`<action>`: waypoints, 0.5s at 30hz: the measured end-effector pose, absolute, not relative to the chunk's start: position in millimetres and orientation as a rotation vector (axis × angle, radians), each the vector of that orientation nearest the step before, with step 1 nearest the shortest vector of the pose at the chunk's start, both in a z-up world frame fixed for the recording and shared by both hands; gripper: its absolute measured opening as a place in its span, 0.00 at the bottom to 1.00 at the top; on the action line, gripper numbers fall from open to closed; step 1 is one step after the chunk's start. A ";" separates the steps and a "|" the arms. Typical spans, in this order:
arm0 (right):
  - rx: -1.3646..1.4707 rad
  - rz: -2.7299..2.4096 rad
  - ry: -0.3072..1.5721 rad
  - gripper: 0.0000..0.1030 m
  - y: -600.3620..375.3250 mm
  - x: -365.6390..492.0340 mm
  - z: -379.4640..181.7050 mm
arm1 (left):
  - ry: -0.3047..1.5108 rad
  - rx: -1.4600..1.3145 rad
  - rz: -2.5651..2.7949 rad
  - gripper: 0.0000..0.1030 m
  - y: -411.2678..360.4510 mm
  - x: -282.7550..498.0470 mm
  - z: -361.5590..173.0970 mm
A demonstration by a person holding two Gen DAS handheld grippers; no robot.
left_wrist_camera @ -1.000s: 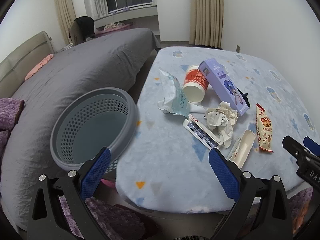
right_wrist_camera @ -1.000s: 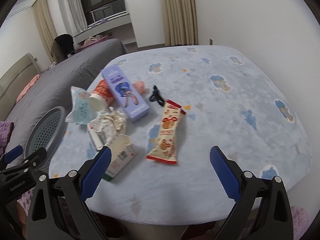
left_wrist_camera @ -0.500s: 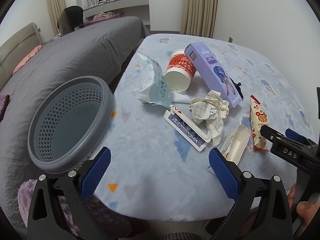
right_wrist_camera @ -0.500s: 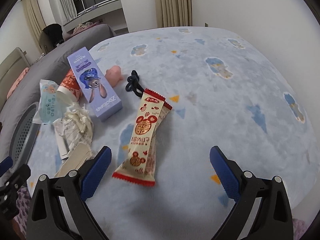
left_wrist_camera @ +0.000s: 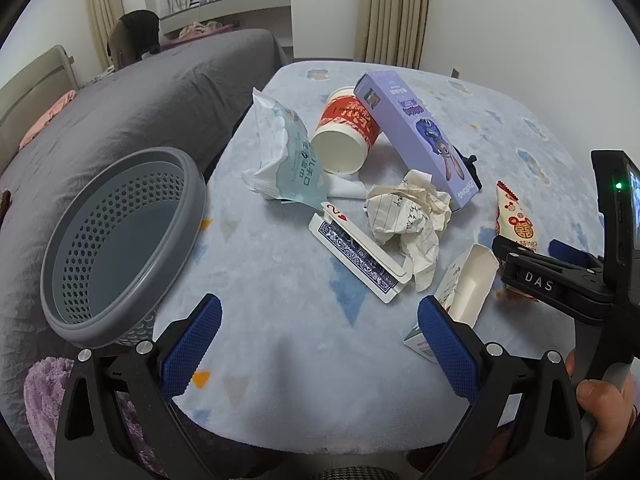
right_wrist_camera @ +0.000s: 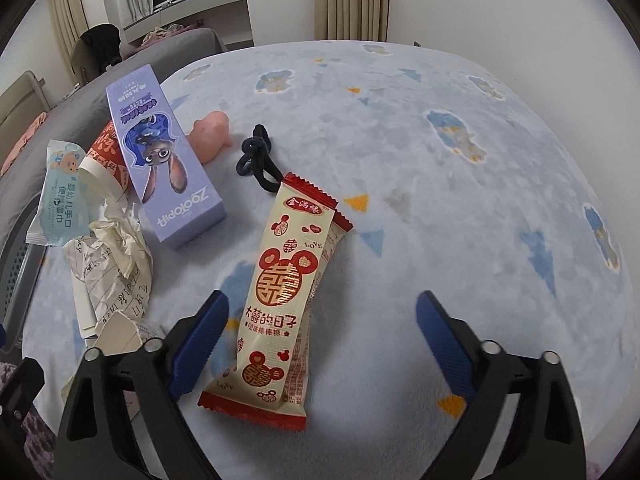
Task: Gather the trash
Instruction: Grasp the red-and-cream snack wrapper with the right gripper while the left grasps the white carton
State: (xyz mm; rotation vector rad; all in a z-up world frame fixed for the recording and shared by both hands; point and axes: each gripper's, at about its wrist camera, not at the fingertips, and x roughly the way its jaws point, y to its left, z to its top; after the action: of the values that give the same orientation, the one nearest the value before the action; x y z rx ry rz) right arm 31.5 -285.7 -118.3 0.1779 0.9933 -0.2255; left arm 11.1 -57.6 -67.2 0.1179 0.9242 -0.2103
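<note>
The right tongs (right_wrist_camera: 320,340) pointed steeply down over the surface (right_wrist_camera: 440,184), which carried a pale blue patterned cover. Their jaws were closing but stood wide apart, and the blue pads (right_wrist_camera: 440,336) pressed on nothing. The lower end of a cream and red snack wrapper (right_wrist_camera: 284,292) lay flat between the jaws, nearer the left pad.

Beyond the wrapper's top end lay a dark knotted cord (right_wrist_camera: 256,160), with a small pink item (right_wrist_camera: 212,136) beside it. Left of the wrapper lay a long purple carton (right_wrist_camera: 164,160) on its side, its upper part leaning on a red and white paper cup (left_wrist_camera: 346,136) that was tipped over, mouth toward the camera. A wet-wipe packet (left_wrist_camera: 288,152) lay left of the cup. Crumpled lined paper (left_wrist_camera: 408,220) sat in front of the carton, partly over a blue-backed playing-card box (left_wrist_camera: 356,256). A small open white carton (left_wrist_camera: 460,292) lay near the front edge.

The left tongs (left_wrist_camera: 320,344) were fully open and held nothing, hovering over bare cover. A grey perforated basket (left_wrist_camera: 120,244) stood at the left edge of the surface, against a grey-covered bed (left_wrist_camera: 140,92). A hand (left_wrist_camera: 604,408) gripped the right tool's handle.
</note>
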 end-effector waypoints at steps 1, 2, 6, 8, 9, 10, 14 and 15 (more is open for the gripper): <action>0.177 -0.226 1.000 0.67 -285.7 32.1 -118.9 | 0.922 0.118 -0.211 0.94 -58.0 10.8 -66.6; 0.175 -0.225 0.994 0.67 -286.0 31.8 -118.4 | 0.919 0.115 -0.214 0.94 -58.0 10.2 -66.0; 0.164 -0.212 0.986 0.38 -284.8 29.4 -116.0 | 0.910 0.140 -0.210 0.94 -60.8 7.3 -64.7; 0.179 -0.201 0.983 0.29 -286.7 26.7 -113.7 | 0.903 0.137 -0.216 0.94 -61.5 5.5 -62.4; 0.187 -0.196 0.981 0.29 -286.9 24.7 -112.1 | 0.901 0.135 -0.221 0.94 -61.1 4.4 -61.5; 0.193 -0.193 0.977 0.29 -288.0 22.3 -110.3 | 0.901 0.135 -0.230 0.94 -61.9 3.4 -60.1; 0.213 -0.186 0.941 0.29 -293.0 8.8 -98.3 | 0.909 0.129 -0.265 0.94 -66.0 -1.0 -56.1; 0.220 -0.183 0.932 0.29 -295.1 4.3 -95.3 | 0.910 0.129 -0.273 0.94 -67.8 -2.5 -55.0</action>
State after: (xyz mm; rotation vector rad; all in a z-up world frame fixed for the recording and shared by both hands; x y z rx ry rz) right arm 4.3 -295.1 -95.3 0.2200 0.9322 -0.1830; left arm -2.5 -67.8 -55.0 0.1289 0.9100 -0.2735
